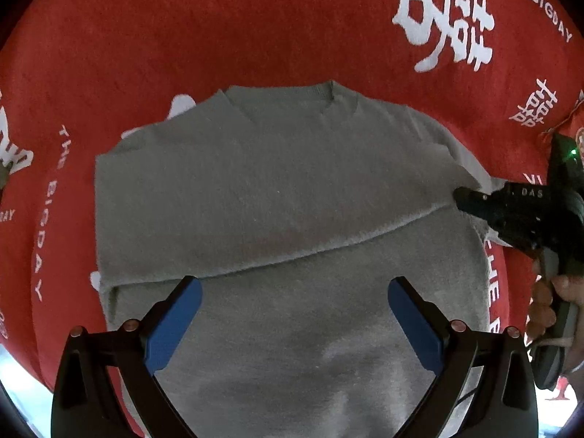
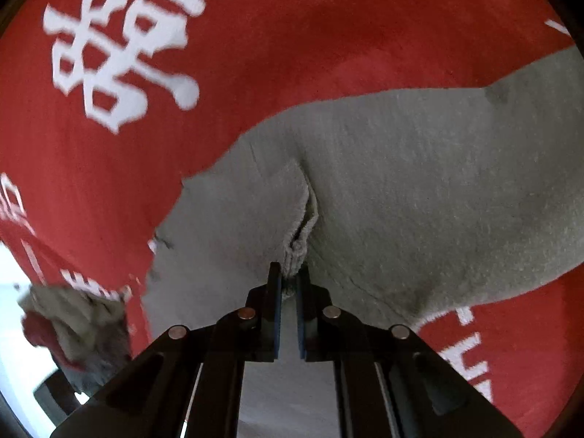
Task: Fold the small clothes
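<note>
A grey knit sweater [image 1: 277, 189] lies flat on a red cloth with white lettering [image 1: 182, 36], neckline at the far side and one sleeve folded slanting across the chest. My left gripper [image 1: 294, 292] hovers above the sweater's lower half, blue pads wide open and nothing between them. My right gripper [image 1: 460, 197] comes in from the right, tips on the sweater's right edge. Seen from the right wrist, the right gripper [image 2: 288, 283] is shut on a bunched fold of the sweater [image 2: 419, 189] at a sleeve cuff edge [image 2: 297, 244].
A person's hand [image 1: 562, 303] holds the right gripper's handle at the right edge. A crumpled pile of grey and red cloth [image 2: 73, 325] lies at the table's left edge in the right wrist view. The red cloth drops off at the table edge [image 2: 43, 266].
</note>
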{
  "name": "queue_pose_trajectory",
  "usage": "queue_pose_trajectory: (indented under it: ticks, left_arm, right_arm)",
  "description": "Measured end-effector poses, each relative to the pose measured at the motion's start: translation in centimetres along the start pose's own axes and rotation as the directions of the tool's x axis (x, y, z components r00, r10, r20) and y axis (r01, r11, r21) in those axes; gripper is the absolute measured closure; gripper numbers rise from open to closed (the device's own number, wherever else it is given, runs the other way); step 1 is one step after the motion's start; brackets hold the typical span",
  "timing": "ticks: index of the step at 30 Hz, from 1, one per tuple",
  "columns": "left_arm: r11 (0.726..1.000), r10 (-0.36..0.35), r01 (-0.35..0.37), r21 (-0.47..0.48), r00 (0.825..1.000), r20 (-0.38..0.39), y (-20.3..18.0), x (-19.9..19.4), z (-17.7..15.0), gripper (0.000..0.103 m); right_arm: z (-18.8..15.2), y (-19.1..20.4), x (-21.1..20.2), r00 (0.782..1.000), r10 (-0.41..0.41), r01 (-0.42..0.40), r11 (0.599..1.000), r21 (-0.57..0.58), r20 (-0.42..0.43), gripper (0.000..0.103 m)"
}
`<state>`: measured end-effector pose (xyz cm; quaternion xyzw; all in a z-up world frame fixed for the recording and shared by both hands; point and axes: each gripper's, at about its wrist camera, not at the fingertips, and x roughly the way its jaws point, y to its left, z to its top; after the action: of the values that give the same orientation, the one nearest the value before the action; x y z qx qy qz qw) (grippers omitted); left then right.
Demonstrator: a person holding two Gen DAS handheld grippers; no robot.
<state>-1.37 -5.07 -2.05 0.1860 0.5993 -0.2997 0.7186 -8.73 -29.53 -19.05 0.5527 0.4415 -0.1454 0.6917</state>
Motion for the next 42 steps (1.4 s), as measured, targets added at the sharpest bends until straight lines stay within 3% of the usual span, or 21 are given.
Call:
queue_pose_trajectory:
  ticks: [3, 5, 7, 24, 29, 33, 37, 42]
  left_arm:
    - [1.0, -0.006, 0.006, -0.009, 1.0, -0.01, -0.5, 0.2, 0.1, 0.001]
    - [1.0, -0.002, 0.002, -0.002, 1.0, -0.015, -0.9, 0.5, 0.1, 0.001]
    - [1.0, 0.004, -0.004, 0.008, 1.0, -0.02, -1.4, 0.7, 0.2, 0.001]
    - [0.998, 0.003, 0.0, 0.065, 0.999, -0.043, -6.2, 1.7, 0.7, 0.001]
    - [0.995, -0.005, 0.01, 0.095, 0.998, -0.056, -8.6, 2.2, 0.6, 0.001]
    - [0.994, -0.014, 0.021, 0.108, 0.998, -0.065, -10.5, 2.9, 0.8, 0.001]
    - [0.991, -0.022, 0.03, 0.133, 0.998, -0.066, -13.1, 3.8, 1.2, 0.001]
    - [0.988, -0.012, 0.019, 0.152, 0.999, -0.046, -16.1, 5.1, 2.1, 0.001]
  right_arm:
    - [-0.4, -0.2, -0.7, 1.0, -0.013, 0.013, 1.0, -0.013, 0.0, 0.086]
    - [-0.9, -0.7, -1.9, 1.0, -0.006, 0.007, 1.0, -0.023, 0.013, 0.053]
    - [-1.4, -1.1, -2.7, 1.0, -0.004, 0.004, 1.0, -0.022, 0.024, 0.045]
    - [-2.7, -7.5, -6.6, 0.998, -0.028, 0.023, 0.995, 0.095, 0.055, 0.045]
    - [-2.7, -11.0, -9.0, 0.993, -0.022, 0.003, 0.986, 0.166, 0.118, 0.045]
    - [-2.2, -14.9, -12.2, 0.972, -0.027, -0.031, 0.969, 0.246, 0.233, 0.045]
    - [-2.1, -19.3, -15.1, 0.936, -0.034, -0.094, 0.935, 0.343, 0.35, 0.045]
    - [-1.5, -23.1, -16.5, 0.904, -0.009, -0.189, 0.888, 0.418, 0.428, 0.045]
